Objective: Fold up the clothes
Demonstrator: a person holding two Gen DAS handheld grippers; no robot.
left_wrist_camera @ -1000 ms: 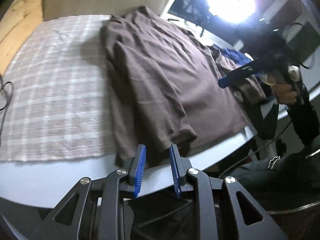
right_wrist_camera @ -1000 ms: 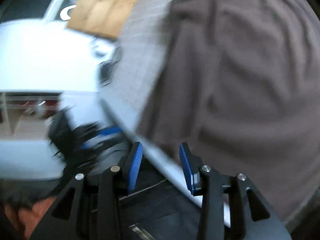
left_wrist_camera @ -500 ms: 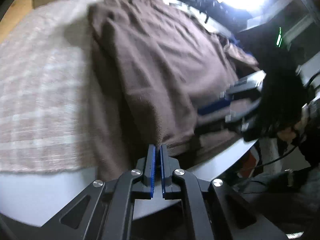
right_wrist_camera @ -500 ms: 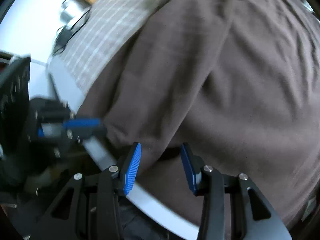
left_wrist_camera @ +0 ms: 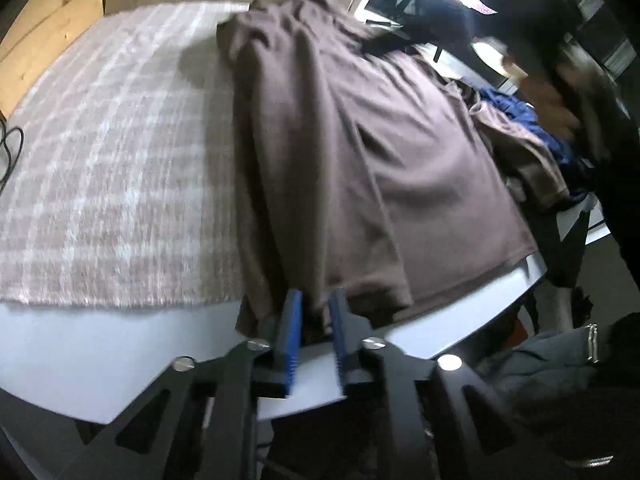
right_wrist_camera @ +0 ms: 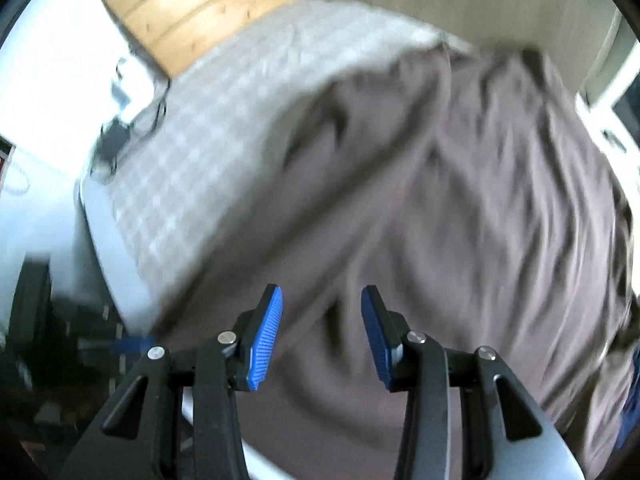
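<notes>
- Brown knit garment (left_wrist_camera: 360, 152) lies spread on the checked cloth (left_wrist_camera: 112, 152), near hem at the white table (left_wrist_camera: 100, 352) edge.
- Left gripper (left_wrist_camera: 314, 320) jaws opening, narrow gap, hem between them, not pinched.
- Right gripper (right_wrist_camera: 322, 332) half open, empty, above the fabric.
- Re-pinch hem deeper, both layers.

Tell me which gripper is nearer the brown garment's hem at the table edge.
Left. The left gripper sits right at the brown garment's hem, jaws opening with the edge between them. The right gripper hovers open over the garment's middle, gripping nothing.
</notes>
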